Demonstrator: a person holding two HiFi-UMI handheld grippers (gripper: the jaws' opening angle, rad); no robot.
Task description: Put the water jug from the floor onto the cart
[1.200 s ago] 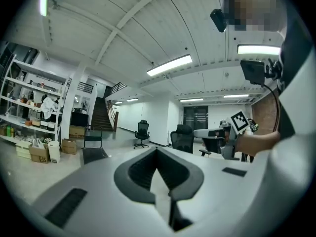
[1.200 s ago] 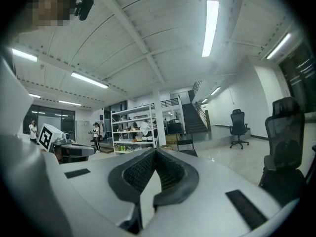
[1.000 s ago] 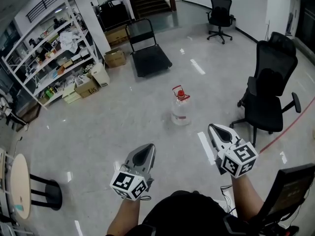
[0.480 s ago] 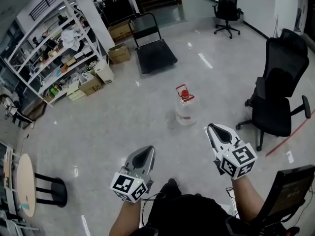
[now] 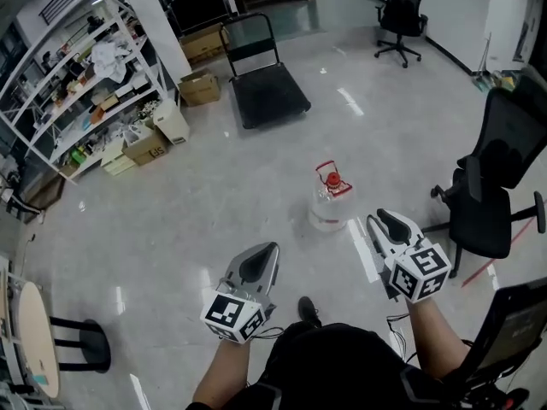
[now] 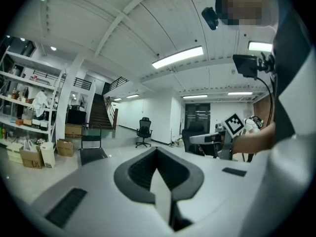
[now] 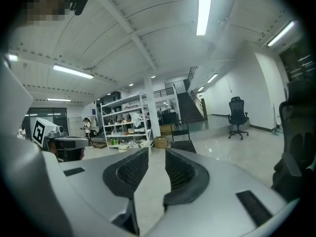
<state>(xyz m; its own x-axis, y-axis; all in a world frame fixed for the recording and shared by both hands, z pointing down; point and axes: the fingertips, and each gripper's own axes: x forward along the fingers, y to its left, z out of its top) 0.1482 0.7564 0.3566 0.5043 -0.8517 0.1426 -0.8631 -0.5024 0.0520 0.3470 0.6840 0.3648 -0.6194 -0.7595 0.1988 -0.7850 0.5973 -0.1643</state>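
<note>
While the clear red-capped plastic water jug (image 5: 329, 203) stands on the floor (image 5: 214, 190), left tool (image 5: 260, 257) is clenched empty; right tool (image 5: 390, 223) jaws have just been opening, empty.

The person stands with the left forearm (image 5: 220, 370) and the right forearm (image 5: 433, 342) stretched forward, side by side. Both grippers point ahead, only a little downward. The left gripper (image 5: 267, 253) has its jaws pressed together, nothing between them. The right gripper (image 5: 382, 221) has its jaws slightly apart; they have just been opening, and the gap is empty.
</note>
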